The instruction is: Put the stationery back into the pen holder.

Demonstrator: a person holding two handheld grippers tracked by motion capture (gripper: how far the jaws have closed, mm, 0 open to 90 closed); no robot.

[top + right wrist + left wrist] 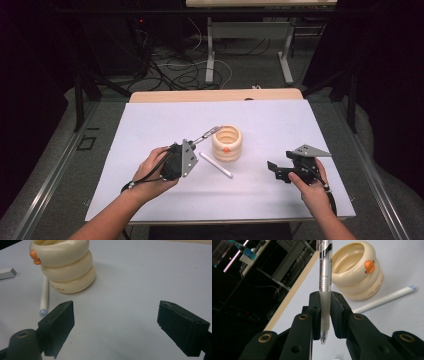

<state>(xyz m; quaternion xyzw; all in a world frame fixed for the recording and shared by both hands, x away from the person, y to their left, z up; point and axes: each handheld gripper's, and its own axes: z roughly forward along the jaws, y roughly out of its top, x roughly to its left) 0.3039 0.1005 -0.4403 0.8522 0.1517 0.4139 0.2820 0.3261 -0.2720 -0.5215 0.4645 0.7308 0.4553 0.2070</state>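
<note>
Gripping clear plastic pen in left tool, jaws clenched on frosted grip section, tip pointing back toward camera. Holding pen above tabletop, far end nearing rim of cream holder. Judging pickup done; insertion into holder remaining. Leaving white stick lying flat just beside holder base, likely next item. Keeping right tool released, jaws spread wide, grasping nothing, hovering near holder. Noting holder shape: three stacked glossy rounded rings, orange beak on front, hollow centre. Stick: slim, matte, cylindrical.
</note>
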